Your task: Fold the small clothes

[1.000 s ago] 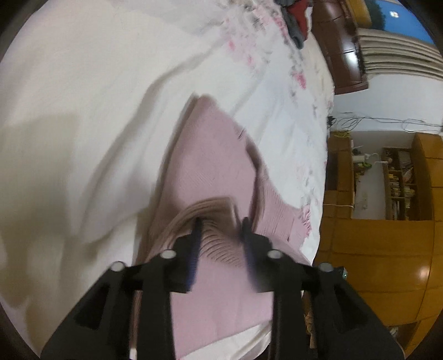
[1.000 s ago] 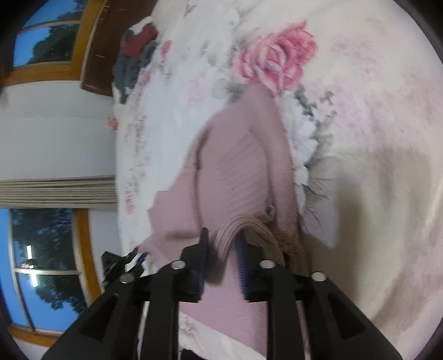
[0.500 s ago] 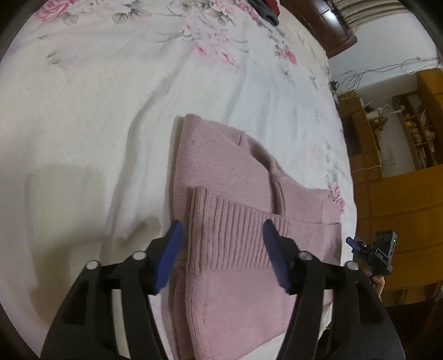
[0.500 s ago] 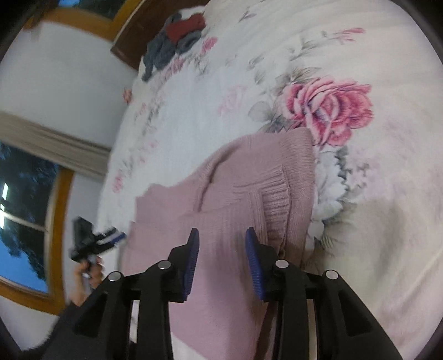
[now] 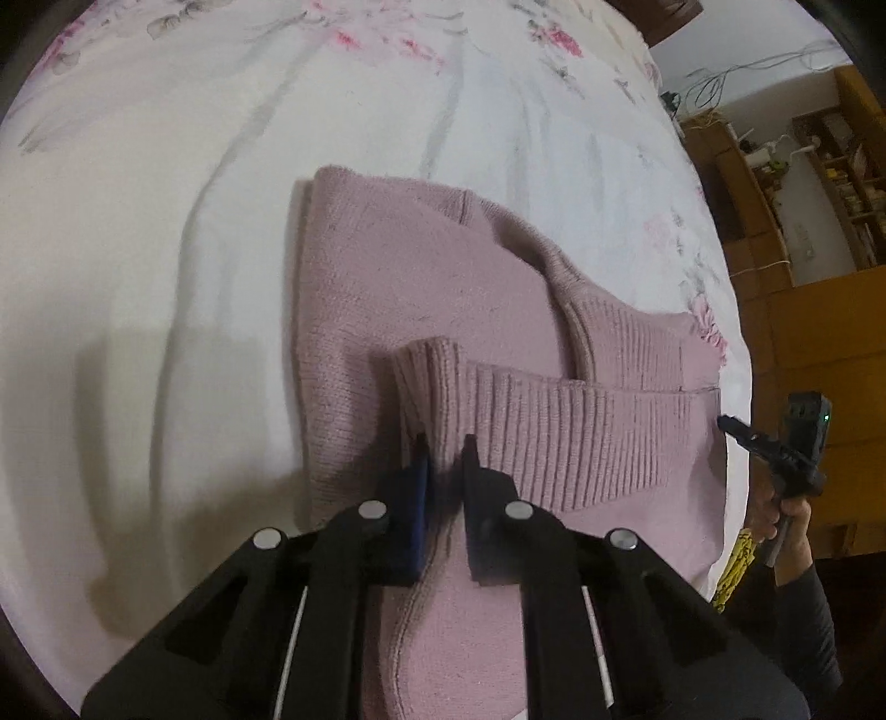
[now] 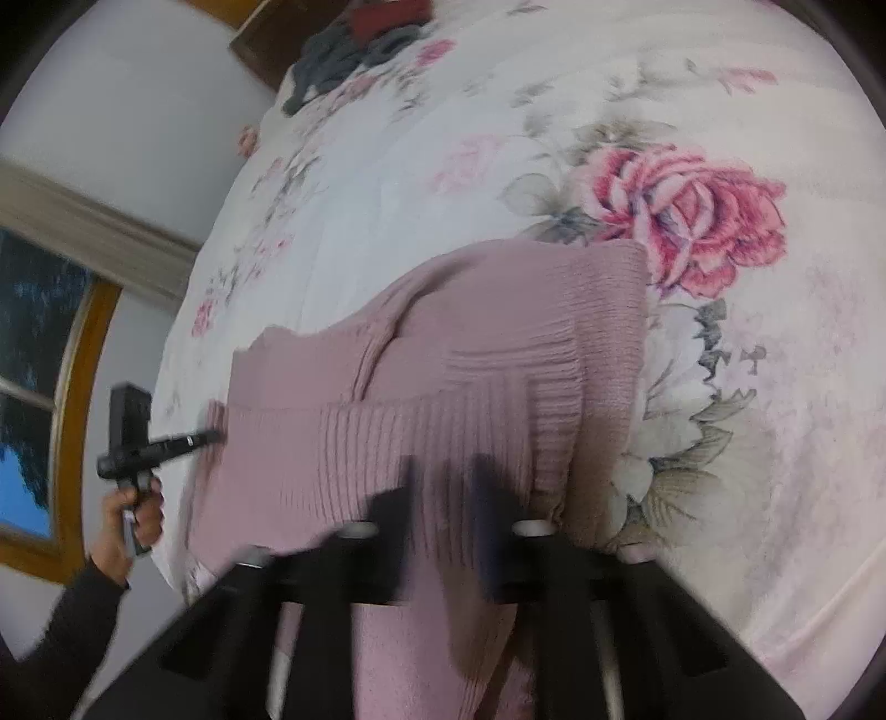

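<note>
Pink sweater (image 5: 421, 288) lies part-folded on floral bedsheet (image 5: 166, 166). Left gripper (image 5: 446, 459) nearly closed, pinching ribbed hem (image 5: 554, 421) at near-left corner, prob. to redo fold. Right gripper (image 6: 443, 482) blurry; jaws apart over hem, grip can't tell.

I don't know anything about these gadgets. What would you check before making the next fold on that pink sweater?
1. Left claw grips the pink sweater: ok, shut on a pinch of its ribbed hem.
2. Right claw grips the hem: cannot tell, the view is blurred.
3. Hem lies smooth: not ok, it is bunched at the left claw.
4. Floral bedsheet beyond the sweater is free: ok.
5. Dark clothes pile is out of the way: ok, at the far edge.
</note>
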A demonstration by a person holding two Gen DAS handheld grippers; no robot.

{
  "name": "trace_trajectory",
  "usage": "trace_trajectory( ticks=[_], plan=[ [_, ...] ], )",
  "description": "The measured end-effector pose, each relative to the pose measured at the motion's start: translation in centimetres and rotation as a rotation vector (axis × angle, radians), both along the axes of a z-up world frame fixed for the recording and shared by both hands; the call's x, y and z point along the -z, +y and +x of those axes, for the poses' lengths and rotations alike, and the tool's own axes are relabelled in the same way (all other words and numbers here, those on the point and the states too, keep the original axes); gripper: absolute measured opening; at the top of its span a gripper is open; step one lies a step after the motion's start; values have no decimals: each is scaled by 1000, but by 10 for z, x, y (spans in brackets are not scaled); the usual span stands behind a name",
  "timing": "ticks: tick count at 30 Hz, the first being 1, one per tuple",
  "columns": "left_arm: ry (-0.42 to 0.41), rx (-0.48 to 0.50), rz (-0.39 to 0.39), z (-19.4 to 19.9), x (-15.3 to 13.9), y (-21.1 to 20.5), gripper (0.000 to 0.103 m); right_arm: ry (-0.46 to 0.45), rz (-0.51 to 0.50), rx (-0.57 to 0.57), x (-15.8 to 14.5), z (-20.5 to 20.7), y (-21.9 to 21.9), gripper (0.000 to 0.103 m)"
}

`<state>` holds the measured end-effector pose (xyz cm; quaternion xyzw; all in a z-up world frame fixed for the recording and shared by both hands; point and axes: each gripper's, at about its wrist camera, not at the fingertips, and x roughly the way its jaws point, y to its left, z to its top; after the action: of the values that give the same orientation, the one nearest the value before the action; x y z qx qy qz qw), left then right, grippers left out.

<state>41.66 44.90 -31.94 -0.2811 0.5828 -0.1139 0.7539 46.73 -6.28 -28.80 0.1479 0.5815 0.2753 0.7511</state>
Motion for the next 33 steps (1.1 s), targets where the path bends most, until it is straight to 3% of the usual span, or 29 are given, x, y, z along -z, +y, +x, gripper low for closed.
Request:
trace_trajectory(
  ticks=[2, 6, 9, 12, 14, 16, 21, 24, 26, 33],
  plan=[
    [-37, -2, -16, -5, -10, 2, 8, -23, 9, 4, -6, -6, 0, 0],
    [-133, 2, -51, -15, -42, 7, 7, -81, 50, 36, -26, -18, -11, 0],
    [-149, 21, -50, -17, -53, 4, 7, -83, 62, 37, -35, -18, -16, 0],
    [-109, 23, -23, -16, -41, 3, 7, -66, 14, 40, -27, -8, -12, 9],
    [-86, -4, -30, -15, -30, 8, 7, -40, 18, 57, -18, 2, -10, 25],
    [-76, -25, -44, -12, -24, 8, 7, -37, 3, 72, -10, 8, -7, 31],
    [-66, -30, -47, -12, -14, 8, 7, -22, -64, 32, 6, 17, 6, 33],
    [-71, -27, -50, -11, -15, 9, 7, -50, -84, 49, 0, 18, 3, 32],
    [-72, -27, -57, -11, -15, 9, 7, -69, -58, 87, -6, 21, -7, 40],
    [-63, -34, -61, -10, -11, 8, 7, 13, -38, 51, 13, 26, -7, 39]
  ],
)
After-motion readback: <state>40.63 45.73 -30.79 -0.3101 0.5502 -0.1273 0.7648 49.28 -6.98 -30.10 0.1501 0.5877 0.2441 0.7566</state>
